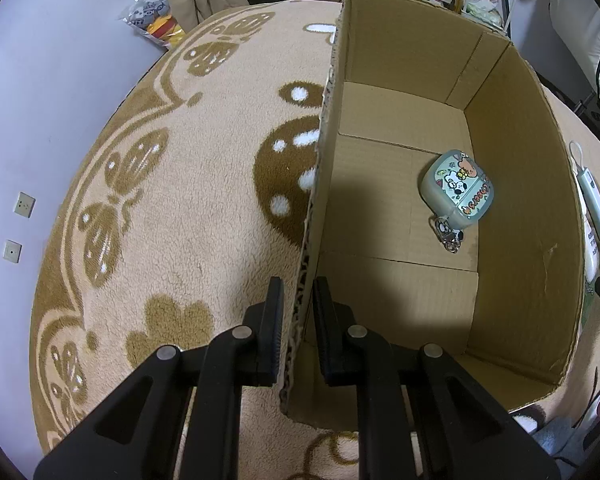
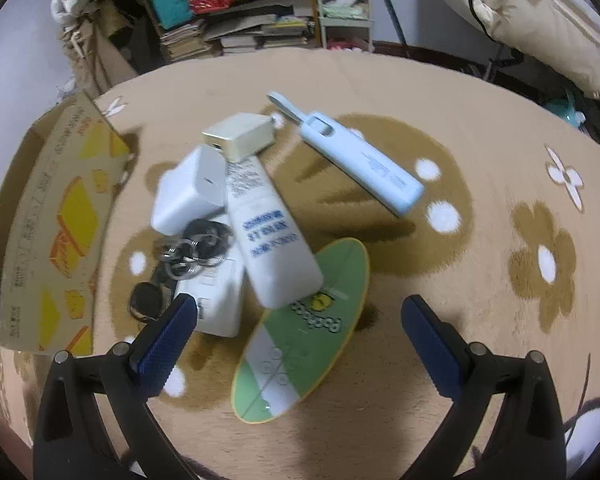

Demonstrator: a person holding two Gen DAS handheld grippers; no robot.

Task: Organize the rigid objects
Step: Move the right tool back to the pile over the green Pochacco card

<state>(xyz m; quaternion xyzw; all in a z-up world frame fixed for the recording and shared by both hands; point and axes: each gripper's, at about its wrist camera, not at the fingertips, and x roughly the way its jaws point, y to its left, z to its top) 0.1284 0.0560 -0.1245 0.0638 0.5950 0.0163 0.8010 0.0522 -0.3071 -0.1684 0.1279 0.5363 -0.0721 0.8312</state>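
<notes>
My left gripper (image 1: 298, 292) is shut on the left wall of an open cardboard box (image 1: 512, 208), one finger inside and one outside. In the box lies a small cartoon-printed case with a keyring (image 1: 458, 192). My right gripper (image 2: 300, 320) is open and empty, above a pile on the rug: a white tube (image 2: 268, 232), a green oval card (image 2: 300, 332), a white charger (image 2: 192, 196), a small gold box (image 2: 240, 136), a bunch of keys (image 2: 180, 264), a white block (image 2: 216, 300) and a light-blue power bank (image 2: 364, 164). The box also shows at the left of the right wrist view (image 2: 56, 224).
A beige rug with brown flower patterns (image 1: 188, 184) covers the floor. Shelves with books and clutter (image 2: 240, 20) stand at the back. A cream cushion (image 2: 540, 20) lies at the back right. A toy bag (image 1: 156, 20) lies by the white wall.
</notes>
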